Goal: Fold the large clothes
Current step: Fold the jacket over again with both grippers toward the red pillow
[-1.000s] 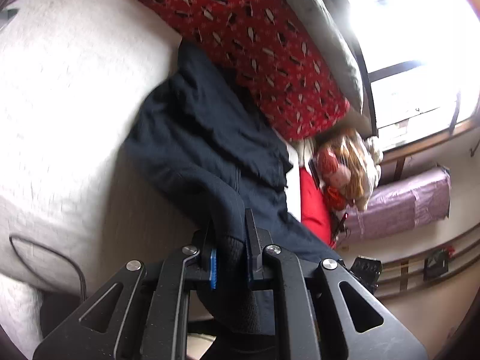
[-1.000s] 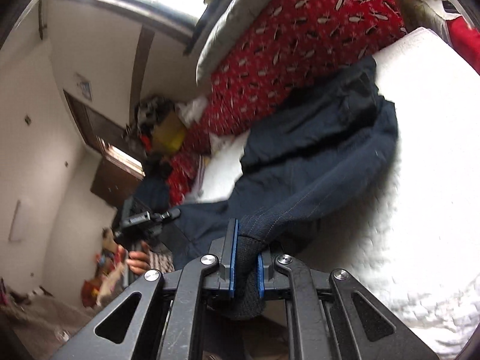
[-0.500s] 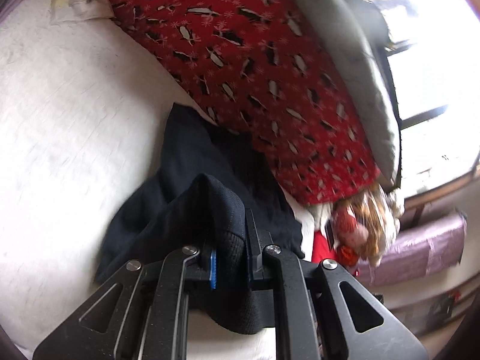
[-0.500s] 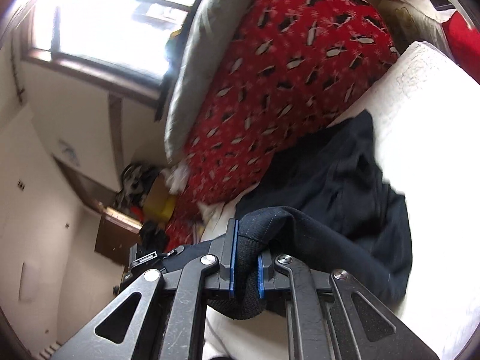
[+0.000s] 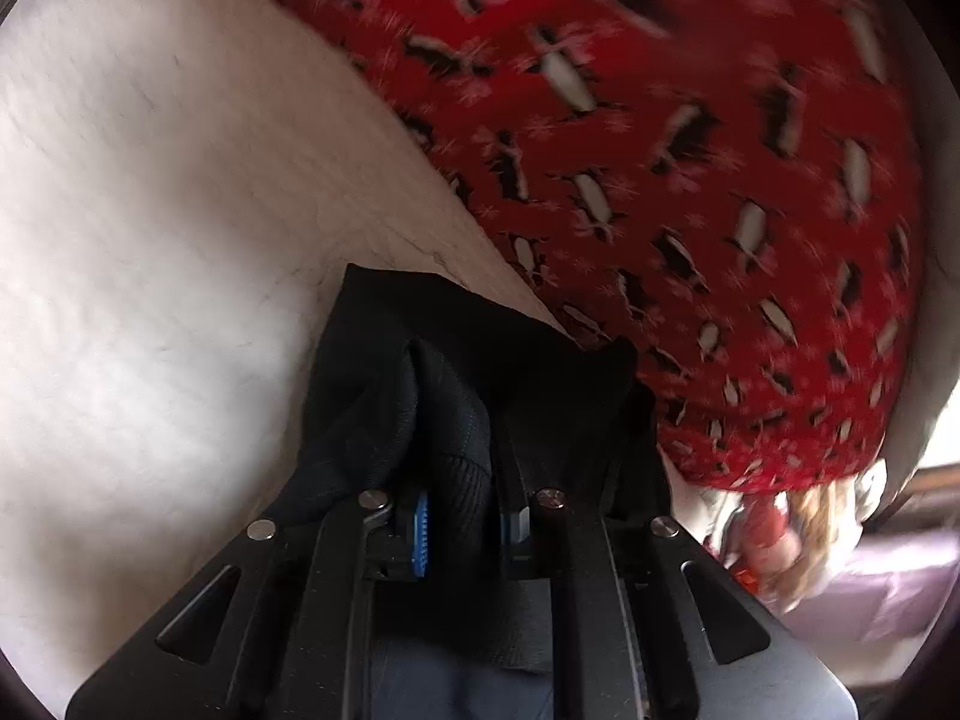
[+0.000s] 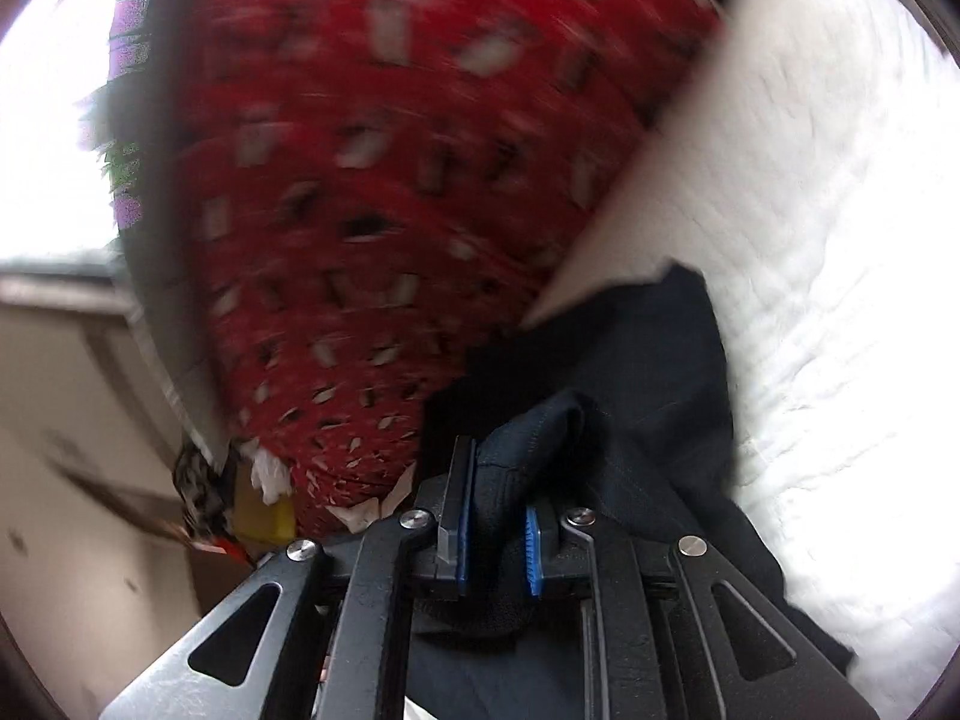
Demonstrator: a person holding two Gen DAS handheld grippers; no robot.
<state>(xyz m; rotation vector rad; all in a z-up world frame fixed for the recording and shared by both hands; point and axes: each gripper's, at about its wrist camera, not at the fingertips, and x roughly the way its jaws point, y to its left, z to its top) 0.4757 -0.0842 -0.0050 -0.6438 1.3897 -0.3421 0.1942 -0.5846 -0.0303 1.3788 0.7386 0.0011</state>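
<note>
A dark navy garment (image 5: 480, 324) lies bunched on the white bed cover (image 5: 150, 240), its far edge close to the red blanket. My left gripper (image 5: 462, 516) has a thick ribbed fold of it between the blue pads; the jaws are opening, and the fabric still fills the gap. In the right wrist view the same garment (image 6: 648, 348) spreads over the white cover (image 6: 810, 210). My right gripper (image 6: 498, 516) holds a stitched hem fold between its pads, jaws opening as well. Both grippers sit low over the cloth, which hides what lies beneath.
A red blanket with a penguin pattern (image 5: 690, 150) rises just beyond the garment, blurred in the right wrist view (image 6: 390, 210). A bright window (image 6: 42, 138) is at the left. Clutter, including a yellow box (image 6: 264, 516), lies past the bed's end.
Both grippers have swept forward and down toward the red blanket, carrying the near end of the garment over its far part. The garment now looks much shorter. Both pad gaps look slightly wider.
</note>
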